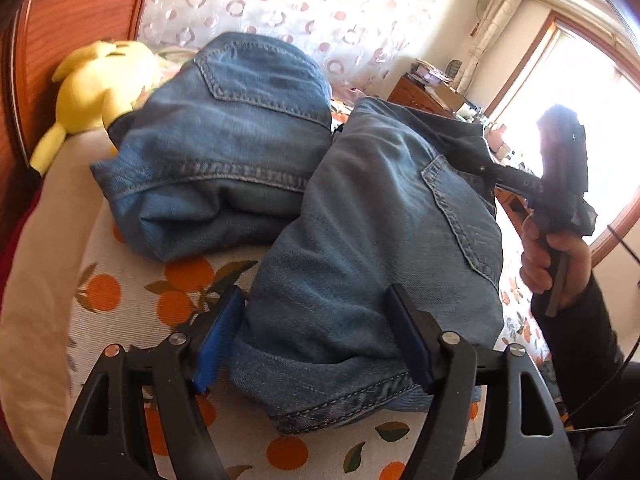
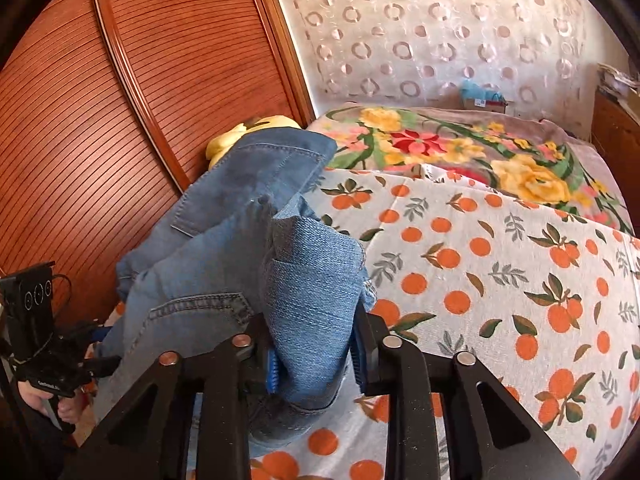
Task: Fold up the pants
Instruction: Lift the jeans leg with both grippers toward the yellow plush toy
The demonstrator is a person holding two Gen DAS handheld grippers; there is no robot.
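Blue denim pants (image 1: 360, 264) lie bunched on the orange-print bedsheet (image 1: 120, 292). A second folded denim mass (image 1: 224, 136) sits behind, by the headboard. My left gripper (image 1: 316, 340) is open, its jaws straddling the near folded edge of the pants. My right gripper (image 2: 316, 356) is shut on a bunched fold of the pants (image 2: 312, 292) and holds it raised above the bed. The right gripper also shows in the left wrist view (image 1: 492, 168), gripping the far edge of the pants.
A yellow plush toy (image 1: 100, 88) lies against the wooden headboard (image 2: 120, 120). A floral blanket (image 2: 460, 152) covers the far bed. The orange-print sheet (image 2: 500, 280) spreads to the right. A wooden dresser (image 1: 424, 92) stands near the window.
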